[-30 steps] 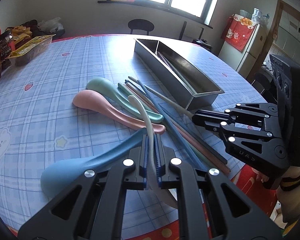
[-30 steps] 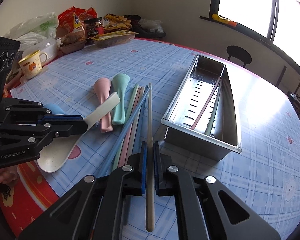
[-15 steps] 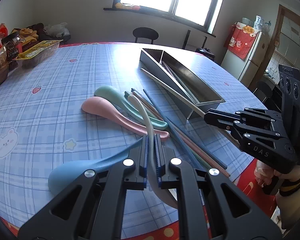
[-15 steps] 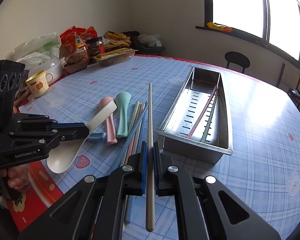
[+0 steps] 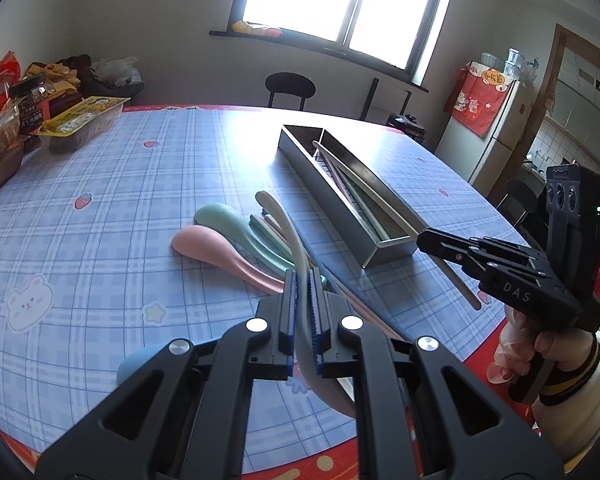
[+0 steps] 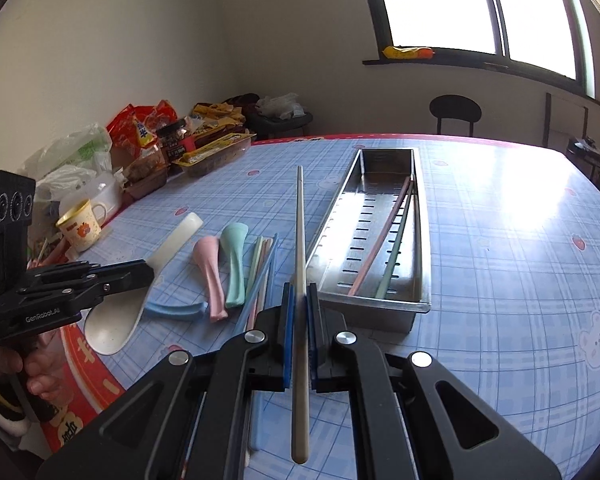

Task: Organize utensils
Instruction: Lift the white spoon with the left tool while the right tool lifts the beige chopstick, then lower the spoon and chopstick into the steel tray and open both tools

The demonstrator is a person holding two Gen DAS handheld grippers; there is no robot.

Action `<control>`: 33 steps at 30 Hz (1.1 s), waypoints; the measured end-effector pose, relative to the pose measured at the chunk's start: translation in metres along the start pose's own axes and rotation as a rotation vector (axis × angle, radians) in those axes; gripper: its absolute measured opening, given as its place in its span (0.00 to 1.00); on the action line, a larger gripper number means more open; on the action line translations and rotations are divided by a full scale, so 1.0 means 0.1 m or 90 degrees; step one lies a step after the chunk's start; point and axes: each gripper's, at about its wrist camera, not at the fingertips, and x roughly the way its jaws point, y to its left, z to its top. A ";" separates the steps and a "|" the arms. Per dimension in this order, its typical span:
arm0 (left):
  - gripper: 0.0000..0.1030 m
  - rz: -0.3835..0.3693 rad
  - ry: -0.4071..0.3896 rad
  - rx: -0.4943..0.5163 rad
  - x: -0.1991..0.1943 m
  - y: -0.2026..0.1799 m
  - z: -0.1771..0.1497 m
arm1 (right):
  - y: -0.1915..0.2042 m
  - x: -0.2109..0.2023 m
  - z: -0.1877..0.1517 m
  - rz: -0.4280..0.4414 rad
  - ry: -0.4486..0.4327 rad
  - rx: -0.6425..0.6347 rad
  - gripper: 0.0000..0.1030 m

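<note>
the left gripper (image 5: 302, 312) is pinching the handle of a cream spoon (image 5: 278, 216), whose handle arches forward above the counter (image 5: 100, 240) with the bowl hanging behind the jaws. just ahead of it lie a pink spoon (image 5: 220, 256) and a green spoon (image 5: 240, 228) side by side, with a blue spoon (image 5: 140, 364) low to its left. the right gripper (image 6: 298, 320) is pressed onto a cream chopstick (image 6: 300, 248), held level and pointing forward, lifted off the counter. to its left lie loose chopsticks (image 6: 262, 268); ahead to its right sits the steel tray (image 6: 420, 240), holding a pink chopstick (image 6: 380, 240) and a green chopstick (image 6: 396, 256). farther off stands a mug (image 6: 80, 228).
</note>
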 end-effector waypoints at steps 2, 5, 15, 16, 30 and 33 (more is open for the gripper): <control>0.10 0.001 -0.004 0.000 -0.01 -0.01 0.06 | -0.08 0.01 0.03 -0.002 -0.006 0.027 0.06; 0.10 0.001 -0.004 -0.004 0.02 -0.02 0.15 | -0.16 0.05 0.11 -0.003 -0.016 0.063 0.06; 0.10 0.010 -0.003 0.022 0.25 -0.20 0.62 | -0.42 0.24 0.62 -0.007 -0.063 0.136 0.06; 0.10 0.010 -0.003 0.026 0.29 -0.23 0.67 | -0.45 0.25 0.68 -0.002 -0.068 0.142 0.06; 0.10 -0.034 0.032 0.034 1.12 -0.46 1.36 | -0.96 0.54 0.67 0.003 -0.052 0.255 0.06; 0.10 -0.047 0.052 0.016 1.37 -0.46 1.46 | -1.01 0.60 0.65 0.007 -0.043 0.279 0.06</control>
